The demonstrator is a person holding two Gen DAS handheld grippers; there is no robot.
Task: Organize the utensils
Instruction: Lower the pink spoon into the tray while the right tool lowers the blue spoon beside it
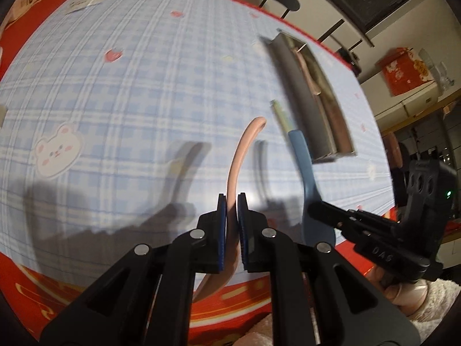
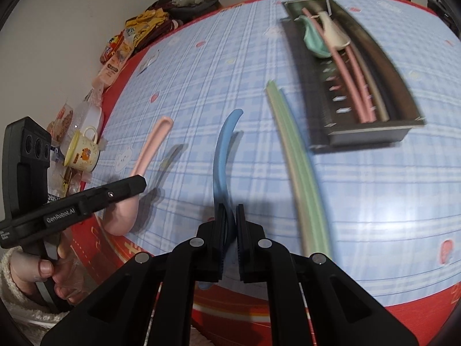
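Left gripper (image 1: pixel 231 201) clamped on pink spoon (image 1: pixel 240 155), one only. Long axis runs near-to-far, handle tip pointing far and curving slightly right, bowl end toward the near edge of the worktop (image 1: pixel 129 92), lifted off the surface going by the separate shadow.

Right gripper (image 2: pixel 229 212) clamped on blue spoon (image 2: pixel 223 150), one only. Long axis also near-to-far, handle tip far, bowl end near, below the jaws. Held just right of the pink spoon, roughly parallel, not touching.

Two pale green chopsticks (image 2: pixel 299 173) flat on the worktop, right of the blue spoon, side by side, long axis near-to-far, far ends leaning left, blurred.

One grey metal utensil tray (image 2: pixel 366 139) far right on the worktop, long axis near-to-far, parallel to the chopsticks, well apart from both spoons. Inside: one mint green spoon (image 2: pixel 312 41) and one cream spoon (image 2: pixel 335 36) at the far end, bowls there; two pink chopsticks (image 2: pixel 350 80) lengthwise; darker grey-brown sticks (image 2: pixel 374 95) beside them, count unclear.

One yellow mug (image 2: pixel 82 151) at the left edge among snack packets (image 2: pixel 115 60). Cream fleece sleeve (image 2: pixel 17 294) and a hand (image 2: pixel 43 271) on the left gripper's handle.
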